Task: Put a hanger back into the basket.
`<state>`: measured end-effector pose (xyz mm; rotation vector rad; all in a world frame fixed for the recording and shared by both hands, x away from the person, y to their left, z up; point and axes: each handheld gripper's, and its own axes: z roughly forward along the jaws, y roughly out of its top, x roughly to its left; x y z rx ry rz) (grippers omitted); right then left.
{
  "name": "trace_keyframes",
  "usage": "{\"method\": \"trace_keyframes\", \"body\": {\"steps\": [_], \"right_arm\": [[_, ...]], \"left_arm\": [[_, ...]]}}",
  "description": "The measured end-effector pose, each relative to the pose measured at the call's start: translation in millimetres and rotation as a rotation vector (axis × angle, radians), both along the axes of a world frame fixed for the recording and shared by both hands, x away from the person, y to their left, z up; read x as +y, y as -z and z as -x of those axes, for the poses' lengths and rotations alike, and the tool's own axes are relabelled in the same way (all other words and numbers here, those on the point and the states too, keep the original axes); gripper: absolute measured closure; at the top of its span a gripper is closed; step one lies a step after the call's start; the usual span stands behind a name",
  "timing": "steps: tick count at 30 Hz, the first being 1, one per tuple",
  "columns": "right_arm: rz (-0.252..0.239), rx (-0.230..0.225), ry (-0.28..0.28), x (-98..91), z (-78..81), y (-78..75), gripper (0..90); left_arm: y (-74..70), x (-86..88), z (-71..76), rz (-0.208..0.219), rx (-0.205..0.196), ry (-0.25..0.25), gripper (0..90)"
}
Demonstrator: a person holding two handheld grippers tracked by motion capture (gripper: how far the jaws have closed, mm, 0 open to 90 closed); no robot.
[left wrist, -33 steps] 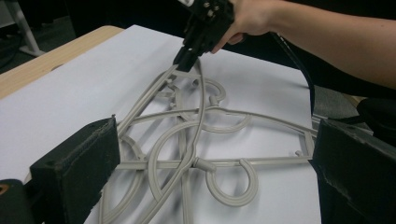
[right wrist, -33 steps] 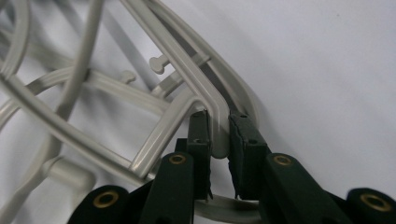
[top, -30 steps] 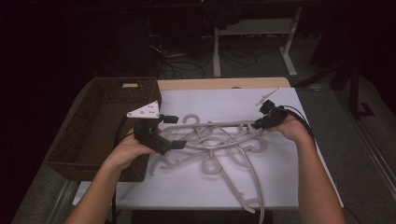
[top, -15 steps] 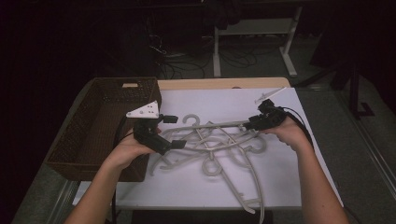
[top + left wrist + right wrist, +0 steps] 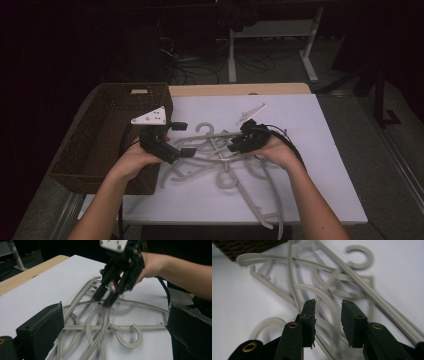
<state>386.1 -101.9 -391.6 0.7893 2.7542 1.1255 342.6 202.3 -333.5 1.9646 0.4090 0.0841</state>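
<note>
High view: pile of grey plastic hangers (image 5: 220, 155) lies tangled mid-tabletop (image 5: 325, 190) on a white sheet, w/ a brown wicker basket (image 5: 95, 135) at the left edge, just beside the pile. Left claw (image 5: 182, 139) sits at the pile's left end, next to the basket's near corner, jaws spread wide w/ hanger bars between them but not pinched. Right claw (image 5: 234, 148) is over the pile's centre-right, tips pointing left & down at the bars; jaws have just been closing a bit, still parted. One loose hanger piece (image 5: 250, 113) lies apart, farther back on the sheet. Left gripper view: own two black jaws stand far apart at the frame's bottom corners, hangers (image 5: 105, 322) spread on the sheet between them, one hook curling near centre. Right claw (image 5: 106, 298) comes down from the top w/ the person's hand behind it, tips at a bar where several hangers cross; can't tell if they touch it. Right gripper view: own jaws parted w/ a clear gap, a curved hanger bar (image 5: 324, 300) running below & between the pads, not clamped; basket (image 5: 247, 247) corner shows top left.
</note>
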Motion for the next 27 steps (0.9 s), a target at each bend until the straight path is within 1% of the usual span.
{"method": "trace_keyframes", "body": {"steps": [1,2,3,4,5,6,7,8,9,10,11,13,14,15,17,18,19,20,21,23,24,25,27], "right_arm": [[-0.001,-0.003,-0.019,6.2,0.3,1.3,63.4],[-0.001,-0.003,-0.019,6.2,0.3,1.3,63.4],[-0.007,-0.005,-0.050,21.0,0.0,4.7,65.0],[-0.007,-0.005,-0.050,21.0,0.0,4.7,65.0],[-0.008,-0.006,-0.059,26.2,-0.3,6.2,65.5],[-0.009,-0.001,-0.074,33.2,-1.3,8.5,65.5],[-0.007,0.007,-0.104,47.4,-3.7,13.2,65.6],[-0.004,0.013,-0.117,54.4,-4.5,15.3,65.5],[-0.004,0.016,-0.134,61.0,-5.4,17.4,65.6],[-0.004,0.016,-0.134,61.0,-5.4,17.4,65.6],[-0.005,0.022,-0.145,67.4,-5.7,19.3,65.6],[0.014,0.032,-0.175,85.0,-8.1,25.9,66.2],[0.014,0.032,-0.175,85.0,-8.1,25.9,66.2],[0.030,0.035,-0.189,93.5,-9.8,30.5,67.2],[0.052,0.040,-0.195,100.0,-10.7,34.3,68.3],[0.052,0.040,-0.195,100.0,-10.7,34.3,68.3],[0.081,0.040,-0.199,104.5,-12.0,38.0,69.3],[0.081,0.040,-0.199,104.5,-12.0,38.0,69.3],[0.101,0.043,-0.202,107.5,-12.6,41.3,70.7],[0.111,0.047,-0.209,109.8,-12.7,43.4,74.9],[0.111,0.047,-0.209,109.8,-12.7,43.4,74.9],[0.115,0.044,-0.218,110.6,-12.3,43.4,79.3],[0.122,0.041,-0.230,110.1,-11.3,42.6,79.9]], "left_arm": [[-0.4,1.5,-0.9,0.002,0.001,-0.003,0.5],[-0.4,1.5,-0.9,0.002,0.001,-0.003,0.5],[-0.6,2.6,-1.4,0.006,0.003,-0.008,0.5],[-0.6,2.6,-1.4,0.006,0.003,-0.008,0.5],[-0.6,3.0,-1.7,0.006,0.003,-0.008,0.5],[-0.6,3.2,-1.8,0.007,0.003,-0.009,0.5],[-0.6,3.5,-2.0,0.008,0.004,-0.009,0.5],[-0.6,3.7,-2.0,0.008,0.004,-0.009,0.5],[-0.7,4.0,-2.0,0.009,0.004,-0.009,0.5],[-0.7,4.0,-2.0,0.009,0.004,-0.009,0.5],[-0.8,4.6,-2.3,0.008,0.002,-0.009,0.5],[-1.2,6.4,-2.8,0.013,0.003,-0.015,0.5],[-1.2,6.4,-2.8,0.013,0.003,-0.015,0.5],[-2.0,8.2,-3.2,0.014,0.000,-0.017,0.5],[-3.0,10.0,-3.5,0.017,-0.002,-0.019,0.5],[-3.0,10.0,-3.5,0.017,-0.002,-0.019,0.5],[-3.9,11.1,-3.5,0.019,-0.004,-0.021,0.5],[-3.9,11.1,-3.5,0.019,-0.004,-0.021,0.5],[-4.4,11.5,-3.3,0.022,-0.004,-0.023,0.5],[-4.6,11.7,-3.2,0.023,-0.004,-0.023,0.5],[-4.9,12.0,-3.2,0.023,-0.005,-0.024,0.5],[-5.2,12.7,-3.3,0.024,-0.006,-0.025,0.5],[-5.6,13.5,-3.3,0.024,-0.007,-0.027,0.5]]}}
